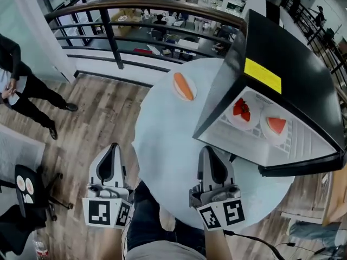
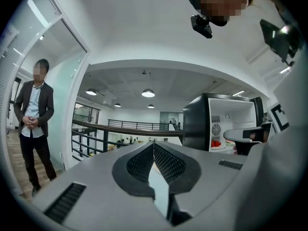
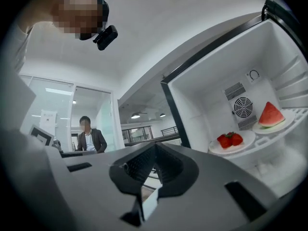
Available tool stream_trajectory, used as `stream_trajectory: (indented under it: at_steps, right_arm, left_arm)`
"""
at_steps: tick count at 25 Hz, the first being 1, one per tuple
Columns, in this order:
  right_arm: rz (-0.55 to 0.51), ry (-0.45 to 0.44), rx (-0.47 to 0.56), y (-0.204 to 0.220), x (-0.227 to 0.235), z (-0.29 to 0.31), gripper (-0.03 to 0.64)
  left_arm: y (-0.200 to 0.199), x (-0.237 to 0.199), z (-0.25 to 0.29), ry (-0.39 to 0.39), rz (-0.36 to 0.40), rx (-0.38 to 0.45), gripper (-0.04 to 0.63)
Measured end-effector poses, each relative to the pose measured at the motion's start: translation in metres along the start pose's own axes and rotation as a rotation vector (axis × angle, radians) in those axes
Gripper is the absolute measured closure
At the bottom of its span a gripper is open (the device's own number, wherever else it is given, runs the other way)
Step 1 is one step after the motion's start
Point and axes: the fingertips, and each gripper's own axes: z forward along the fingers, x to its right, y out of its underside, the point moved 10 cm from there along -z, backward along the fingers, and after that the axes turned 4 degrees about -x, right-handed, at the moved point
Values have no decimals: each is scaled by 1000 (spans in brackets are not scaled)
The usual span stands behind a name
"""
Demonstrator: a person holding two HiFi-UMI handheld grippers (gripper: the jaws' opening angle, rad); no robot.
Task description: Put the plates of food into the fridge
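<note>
Holds the left claw (image 1: pixel 114 146) shut on nothing, off the left edge of the round table (image 1: pixel 162 140). Keeps the right claw (image 1: pixel 209 150) closed and empty too, above the table's near side, just before the open fridge (image 1: pixel 293 53). Shows two plates side by side on the fridge shelf: plate of strawberries (image 1: pixel 242 111) and plate of watermelon (image 1: pixel 275 125). Shows the plate of orange food (image 1: pixel 184 85) out on the table's far side, beside the fridge, well apart from both claws. Shows a person (image 1: pixel 21 85) standing left on the wood floor (image 1: pixel 92 118).
</note>
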Motion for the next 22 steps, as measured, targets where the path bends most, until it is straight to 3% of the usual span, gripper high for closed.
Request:
stream_trajectory:
  at_steps: [6,13,22]
  right_arm:
    - [-16,34,3,9,-41,63,603]
    - [-22,147,0,16,-60,101,603]
    - [3,233,-5,22,-66,110,603]
  left_arm:
    - [-2,-63,49,80,-16,-18,588]
    - [2,-103,96,188,-49,-53,588]
    - [0,-111,126,282,-61,-76,588]
